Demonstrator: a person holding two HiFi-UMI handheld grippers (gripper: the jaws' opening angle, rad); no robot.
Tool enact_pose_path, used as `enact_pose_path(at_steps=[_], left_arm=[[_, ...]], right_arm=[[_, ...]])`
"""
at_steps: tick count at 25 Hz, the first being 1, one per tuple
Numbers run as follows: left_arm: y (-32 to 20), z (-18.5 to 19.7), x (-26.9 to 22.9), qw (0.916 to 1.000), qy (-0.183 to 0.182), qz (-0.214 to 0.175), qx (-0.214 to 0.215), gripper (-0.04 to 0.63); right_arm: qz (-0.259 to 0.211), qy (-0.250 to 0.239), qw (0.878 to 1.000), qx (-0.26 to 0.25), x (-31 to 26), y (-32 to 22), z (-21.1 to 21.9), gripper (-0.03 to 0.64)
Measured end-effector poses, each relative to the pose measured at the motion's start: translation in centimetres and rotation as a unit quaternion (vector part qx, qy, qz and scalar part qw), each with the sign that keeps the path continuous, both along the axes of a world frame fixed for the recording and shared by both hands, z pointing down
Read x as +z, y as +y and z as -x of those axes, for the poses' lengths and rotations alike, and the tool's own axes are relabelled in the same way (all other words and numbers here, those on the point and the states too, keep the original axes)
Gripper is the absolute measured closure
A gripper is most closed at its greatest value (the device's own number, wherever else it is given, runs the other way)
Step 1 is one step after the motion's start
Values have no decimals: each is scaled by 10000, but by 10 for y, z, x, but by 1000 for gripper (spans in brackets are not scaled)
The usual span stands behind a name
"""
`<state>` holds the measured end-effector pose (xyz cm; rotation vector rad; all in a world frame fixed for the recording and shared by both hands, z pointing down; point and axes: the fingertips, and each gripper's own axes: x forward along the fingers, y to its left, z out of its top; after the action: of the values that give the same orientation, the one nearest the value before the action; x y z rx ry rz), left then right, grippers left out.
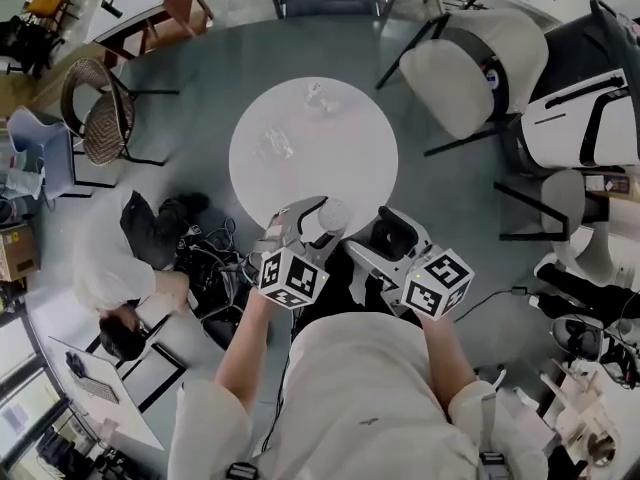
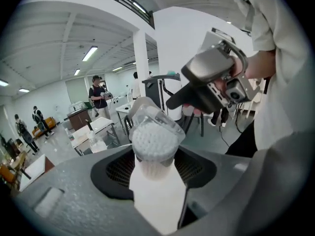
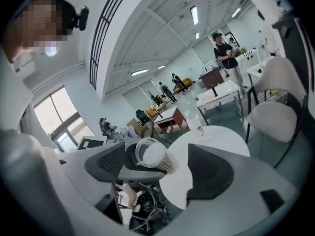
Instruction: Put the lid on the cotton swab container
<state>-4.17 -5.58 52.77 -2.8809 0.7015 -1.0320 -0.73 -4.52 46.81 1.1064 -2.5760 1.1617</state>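
Gripping the cotton swab container [image 2: 153,144], the left gripper [image 1: 316,214] has it clamped between both jaws, upright, swab heads packed white at the top. Head view: container [image 1: 333,215] sits at lower centre of the frame, over the near edge of the round white table [image 1: 345,158], off the surface.

Clear lid [image 2: 165,121] appears to sit over the swab heads, slightly tilted; transparent plastic, so I can't confirm it is fully seated.

Right gripper [image 3: 172,168]: jaws spread apart, nothing pressed between them. Its view shows the container [image 3: 153,157] just beside its left-hand jaw, not touched by either pad. Head view puts the right gripper [image 1: 378,238] just right of the container, close by.

Two small clear objects [image 1: 318,96] lie on the far part of the table, well apart from both grippers.
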Motion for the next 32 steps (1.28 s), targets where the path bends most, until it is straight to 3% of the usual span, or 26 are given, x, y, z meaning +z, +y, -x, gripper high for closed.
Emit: enact_pose_path(at_steps=[5, 10, 15, 20, 32], left_arm=[[25, -4, -39, 9991, -197, -367, 122, 339], [49, -6, -65, 9984, -105, -529, 157, 339], [70, -1, -88, 9970, -93, -767, 73, 339], [68, -3, -94, 9958, -92, -911, 84, 339], [67, -12, -107, 9938, -184, -1083, 183, 339]], right_arm=[[335, -1057, 9938, -91, -10, 10, 12, 155], [527, -1720, 9830, -367, -22, 25, 31, 149], [791, -2323, 9689, -332, -34, 45, 44, 149], [1061, -2657, 9574, -389, -32, 40, 50, 149], [1101, -3095, 9427, -588, -44, 34, 59, 152]])
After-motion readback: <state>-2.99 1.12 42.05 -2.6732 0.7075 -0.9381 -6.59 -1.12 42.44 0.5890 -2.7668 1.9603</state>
